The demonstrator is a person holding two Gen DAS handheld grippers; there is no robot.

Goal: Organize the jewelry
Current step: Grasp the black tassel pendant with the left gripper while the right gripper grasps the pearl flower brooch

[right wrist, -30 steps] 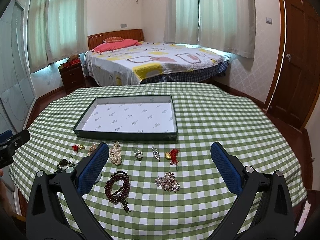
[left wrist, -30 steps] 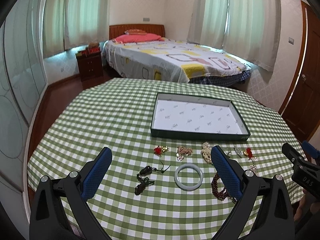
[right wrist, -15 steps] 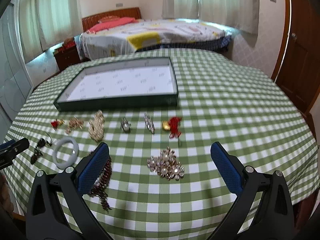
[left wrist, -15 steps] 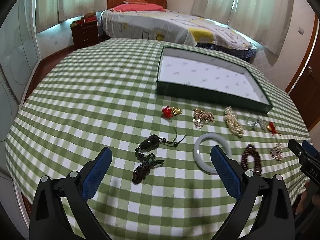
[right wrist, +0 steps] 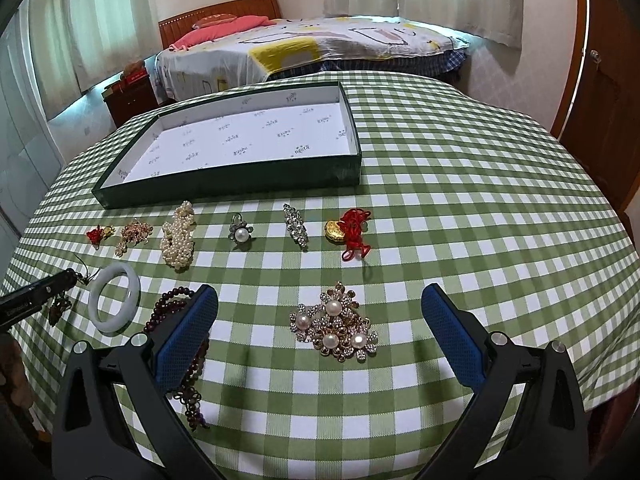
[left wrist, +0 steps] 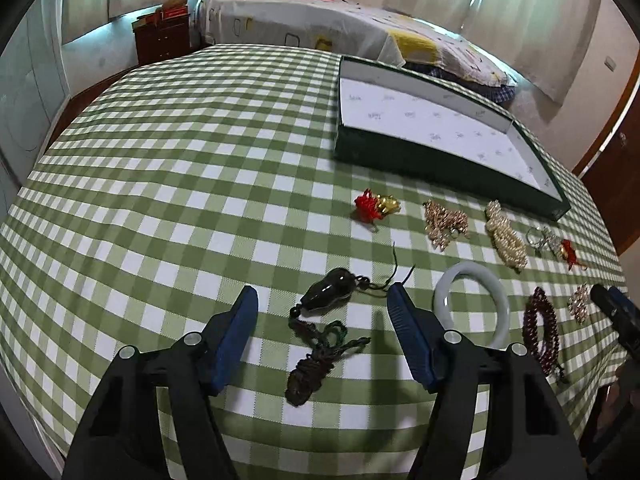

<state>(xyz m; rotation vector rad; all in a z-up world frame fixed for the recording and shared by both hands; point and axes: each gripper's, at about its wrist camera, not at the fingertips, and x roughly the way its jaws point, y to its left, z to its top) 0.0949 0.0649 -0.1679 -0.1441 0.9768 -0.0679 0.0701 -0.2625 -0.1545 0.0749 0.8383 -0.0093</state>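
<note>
A dark pendant on a green cord (left wrist: 328, 290) lies on the checked cloth between the fingers of my left gripper (left wrist: 322, 292). Its jaws are closing and the pads are still apart from it. My right gripper (right wrist: 319, 291) stands open just above a gold and pearl brooch cluster (right wrist: 336, 328), without touching it. A white bangle (left wrist: 472, 304) and a dark red bead bracelet (left wrist: 542, 326) lie between the two grippers. The green tray (left wrist: 440, 160) with a white floor sits farther back with nothing in it.
Along the tray's front lie a red and gold charm (left wrist: 376, 206), a gold brooch (left wrist: 444, 220), a pearl string (right wrist: 178, 236), a pearl ring (right wrist: 240, 234), a rhinestone clip (right wrist: 295, 224) and a gold ingot on red cord (right wrist: 348, 230). The table's near edge is just below both grippers.
Both grippers have sunk toward the table and tipped downward. The left jaws have narrowed around the dark pendant. The right jaws keep their width.
</note>
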